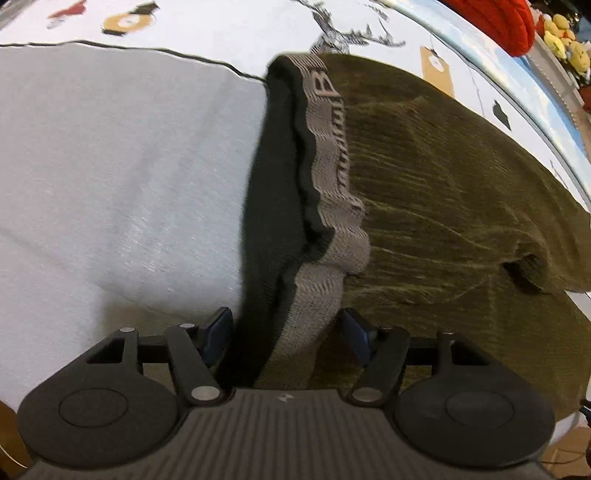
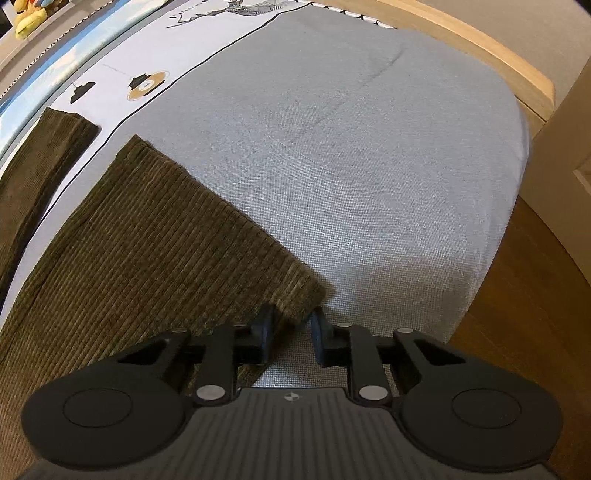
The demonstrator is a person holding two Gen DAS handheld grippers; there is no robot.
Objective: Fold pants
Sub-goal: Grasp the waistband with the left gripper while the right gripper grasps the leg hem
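Observation:
Olive corduroy pants (image 1: 436, 177) lie flat on a bed, their grey lettered waistband (image 1: 328, 155) standing up in a ridge with the dark lining beside it. My left gripper (image 1: 286, 330) points down over the near end of that waistband. It is open, a finger on each side and the pads clear of the band. In the right wrist view a pant leg (image 2: 147, 240) runs toward me, and its hem corner (image 2: 299, 295) lies between the narrowly spaced fingers of my right gripper (image 2: 291, 328). A gap still shows beside the pads. The other leg (image 2: 40, 155) lies at far left.
The bed has a light grey cover (image 2: 351, 166) with a printed white sheet (image 1: 229, 26) beyond. A wooden bed frame (image 2: 491, 48) and wood floor (image 2: 524, 295) lie to the right. Red fabric (image 1: 498, 18) and yellow plush toys (image 1: 565, 40) sit past the far edge.

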